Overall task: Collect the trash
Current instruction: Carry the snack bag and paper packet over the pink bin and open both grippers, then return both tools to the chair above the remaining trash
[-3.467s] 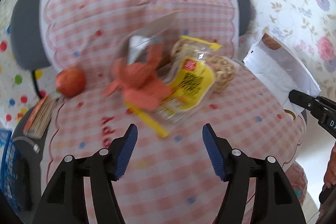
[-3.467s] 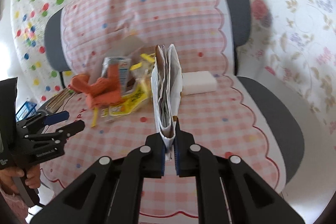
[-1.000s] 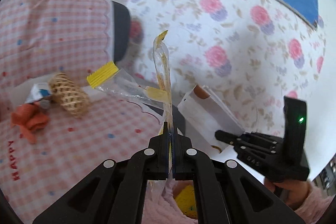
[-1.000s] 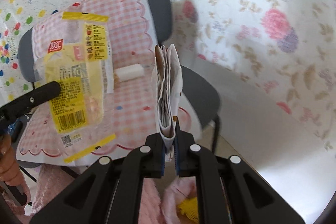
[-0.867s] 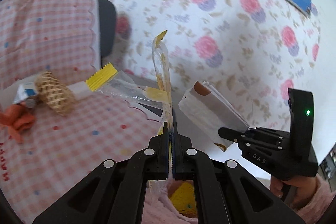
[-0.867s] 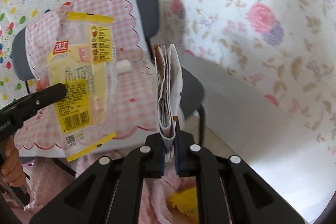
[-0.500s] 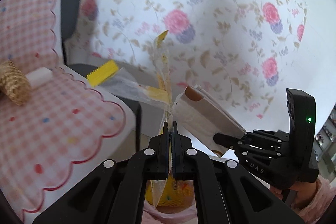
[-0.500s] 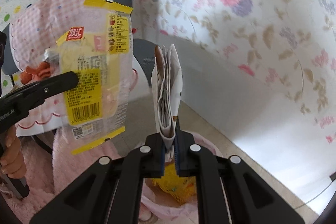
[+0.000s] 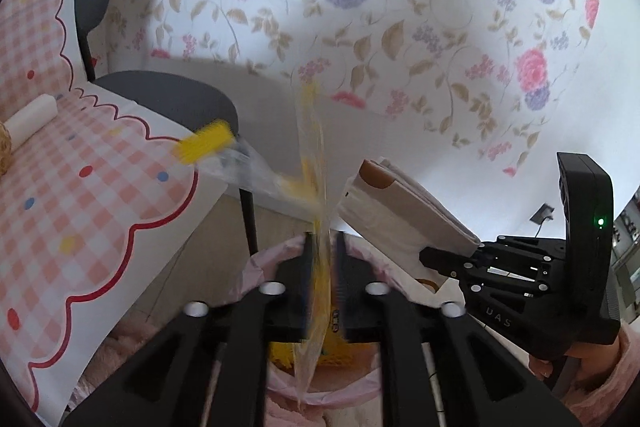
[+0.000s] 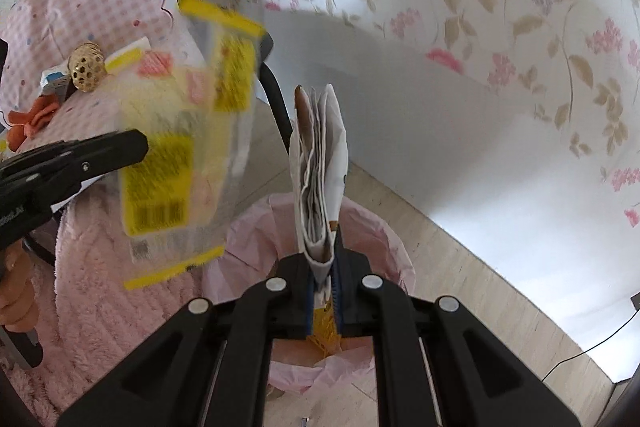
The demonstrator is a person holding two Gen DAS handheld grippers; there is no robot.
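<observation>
Bright, even daylight fills both views, strongest on the white wall [image 10: 520,187] at lower right, which is nearly washed out. A soft shadow lies along the foot of the flowered wallpaper [image 9: 360,7]. The yellow wrapper [image 10: 180,163] is smeared by motion blur. Fisheye bending curves the edges, and the corners are black.

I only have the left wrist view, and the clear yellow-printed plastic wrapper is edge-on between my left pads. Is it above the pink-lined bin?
Observer: The left gripper's jaws have just been opening. In the right wrist view the wrapper looks left of the bin's opening, with its lower edge near the rim.
Operator: And the folded white paper bag?
Observer: The right gripper is shut on the bag, and the opening shows directly below.
Operator: What's left on the chair?
Observer: Orange scraps, a gold mesh ball and a small carton.
</observation>
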